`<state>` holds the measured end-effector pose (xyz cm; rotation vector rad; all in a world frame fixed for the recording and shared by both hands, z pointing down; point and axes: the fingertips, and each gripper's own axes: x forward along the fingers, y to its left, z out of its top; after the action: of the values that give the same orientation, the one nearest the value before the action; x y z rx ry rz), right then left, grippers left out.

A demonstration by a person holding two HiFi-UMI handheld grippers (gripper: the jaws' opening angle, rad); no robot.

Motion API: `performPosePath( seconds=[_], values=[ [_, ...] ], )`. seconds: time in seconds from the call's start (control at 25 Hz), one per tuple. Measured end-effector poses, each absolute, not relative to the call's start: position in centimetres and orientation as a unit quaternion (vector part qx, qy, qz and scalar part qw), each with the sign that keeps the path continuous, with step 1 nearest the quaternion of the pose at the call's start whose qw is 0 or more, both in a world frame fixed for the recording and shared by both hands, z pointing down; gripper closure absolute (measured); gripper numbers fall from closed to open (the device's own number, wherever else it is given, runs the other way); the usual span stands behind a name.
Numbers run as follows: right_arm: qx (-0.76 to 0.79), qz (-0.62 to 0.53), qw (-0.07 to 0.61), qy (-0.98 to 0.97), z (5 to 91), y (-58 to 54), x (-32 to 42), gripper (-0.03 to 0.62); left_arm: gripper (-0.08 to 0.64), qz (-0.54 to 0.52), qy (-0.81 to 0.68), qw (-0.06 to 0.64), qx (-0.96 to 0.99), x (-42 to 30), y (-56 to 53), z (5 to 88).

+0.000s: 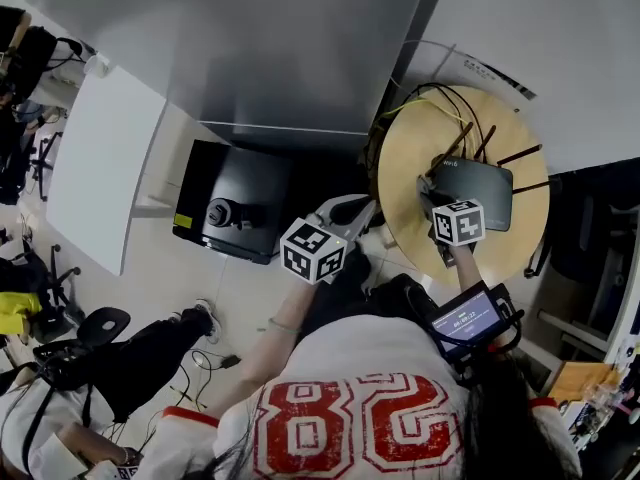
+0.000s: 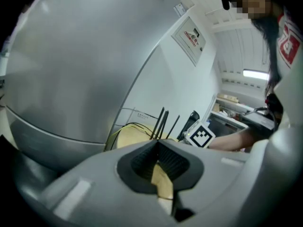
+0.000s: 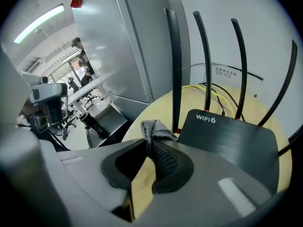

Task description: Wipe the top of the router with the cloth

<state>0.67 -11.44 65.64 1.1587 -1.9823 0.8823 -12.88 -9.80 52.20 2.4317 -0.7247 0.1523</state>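
A black router [image 1: 478, 190] with several upright antennas lies on a round wooden table [image 1: 410, 158]. In the right gripper view the router [image 3: 227, 136], marked WIFI6, fills the lower right. My right gripper [image 3: 149, 148] is shut on a grey cloth [image 3: 155, 130], whose bunched end pokes out beside the router's near left corner, next to one antenna [image 3: 174, 65]. From the head view this right gripper [image 1: 434, 202] sits at the router's near edge. My left gripper [image 1: 350, 211] hangs off the table's left rim; its jaws [image 2: 158, 145] are shut on nothing.
Yellow and black cables [image 1: 440, 103] coil behind the router. A tall grey cabinet [image 1: 290, 48] stands left of the table. On the floor below it sits a black case [image 1: 235, 208]. A white panel [image 1: 100, 168] and an office chair [image 1: 90, 333] lie further left.
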Motion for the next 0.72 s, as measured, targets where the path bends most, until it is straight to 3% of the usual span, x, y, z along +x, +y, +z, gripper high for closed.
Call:
performPosePath(
  seconds=[0.72],
  values=[
    [0.458, 0.35, 0.328, -0.748, 65.8, -11.0, 1.2, 0.554, 0.558, 0.065, -0.287, 0.298, 0.908, -14.1, -9.9, 52.2]
  ],
)
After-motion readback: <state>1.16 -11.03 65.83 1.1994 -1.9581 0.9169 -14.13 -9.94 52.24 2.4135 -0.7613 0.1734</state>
